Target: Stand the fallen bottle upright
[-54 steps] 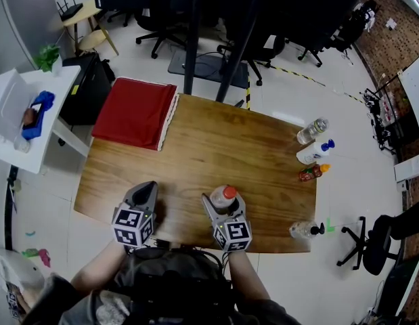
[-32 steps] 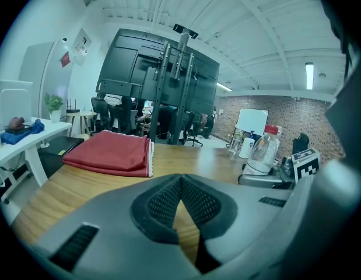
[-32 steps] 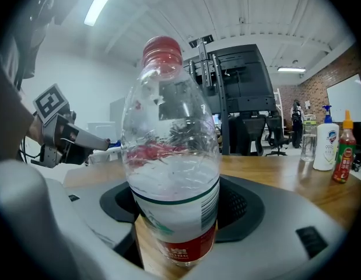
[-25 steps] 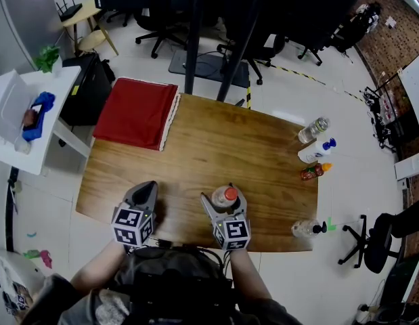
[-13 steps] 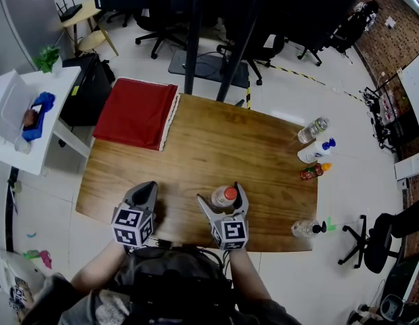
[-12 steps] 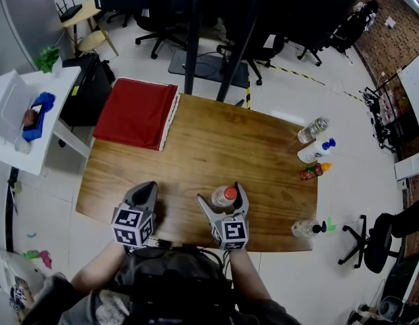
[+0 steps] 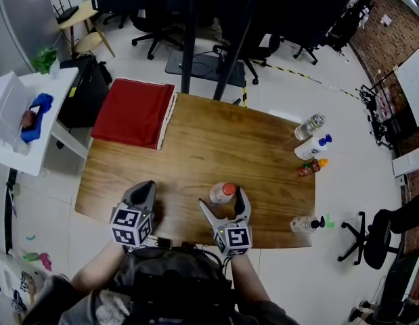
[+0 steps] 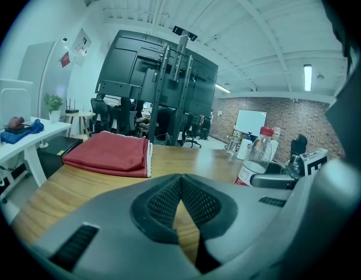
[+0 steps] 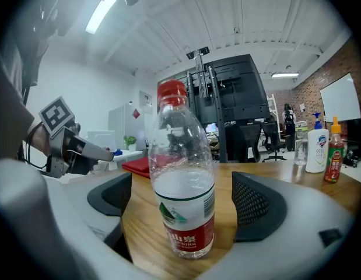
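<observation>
A clear water bottle (image 7: 221, 193) with a red cap and red label stands upright on the wooden table (image 7: 209, 147), near its front edge. In the right gripper view the bottle (image 9: 183, 197) rises between the two pads without touching either. My right gripper (image 7: 224, 205) is open, its jaws wide on both sides of the bottle. My left gripper (image 7: 143, 193) rests shut over the table's front left part, and the left gripper view shows its pads (image 8: 168, 206) meeting with nothing between them.
A folded red cloth (image 7: 136, 112) lies at the table's far left corner. Several bottles (image 7: 309, 141) stand along the right edge, and another lies near the front right corner (image 7: 305, 225). Office chairs and a white side table (image 7: 19, 117) surround the table.
My right gripper's jaws have spread off the bottle and the gripper has drawn back toward me. The bottle stays standing. The left gripper has not moved.
</observation>
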Action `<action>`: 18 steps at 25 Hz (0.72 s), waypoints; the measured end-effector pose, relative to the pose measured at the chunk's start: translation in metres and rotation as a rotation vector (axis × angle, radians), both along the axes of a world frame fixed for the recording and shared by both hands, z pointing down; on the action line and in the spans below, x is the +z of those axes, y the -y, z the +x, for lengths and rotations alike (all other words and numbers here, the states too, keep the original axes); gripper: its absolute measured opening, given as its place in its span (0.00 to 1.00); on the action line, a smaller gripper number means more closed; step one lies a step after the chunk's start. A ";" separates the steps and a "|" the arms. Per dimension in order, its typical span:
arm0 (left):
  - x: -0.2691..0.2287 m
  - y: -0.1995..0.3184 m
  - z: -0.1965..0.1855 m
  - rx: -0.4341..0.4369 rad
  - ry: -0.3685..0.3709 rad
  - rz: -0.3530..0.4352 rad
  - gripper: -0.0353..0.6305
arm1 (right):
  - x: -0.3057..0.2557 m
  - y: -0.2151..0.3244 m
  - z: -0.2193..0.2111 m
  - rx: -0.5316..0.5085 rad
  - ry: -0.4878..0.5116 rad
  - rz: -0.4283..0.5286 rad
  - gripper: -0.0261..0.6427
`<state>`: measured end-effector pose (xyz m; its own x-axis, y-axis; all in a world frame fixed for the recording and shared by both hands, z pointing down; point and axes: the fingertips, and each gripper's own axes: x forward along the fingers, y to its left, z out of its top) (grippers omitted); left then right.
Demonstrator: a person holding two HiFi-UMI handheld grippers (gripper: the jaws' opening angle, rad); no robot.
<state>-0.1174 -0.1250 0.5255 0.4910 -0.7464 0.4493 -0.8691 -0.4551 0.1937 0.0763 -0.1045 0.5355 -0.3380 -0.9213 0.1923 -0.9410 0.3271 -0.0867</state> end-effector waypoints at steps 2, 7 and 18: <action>-0.003 -0.002 -0.001 0.004 -0.002 0.006 0.10 | -0.012 -0.010 0.000 0.005 0.008 0.023 0.82; -0.009 -0.007 -0.001 0.016 -0.005 0.021 0.10 | -0.043 -0.033 0.005 0.028 0.038 0.081 0.82; -0.082 -0.017 0.030 0.159 -0.060 0.217 0.10 | -0.147 -0.057 0.004 0.004 0.023 0.289 0.72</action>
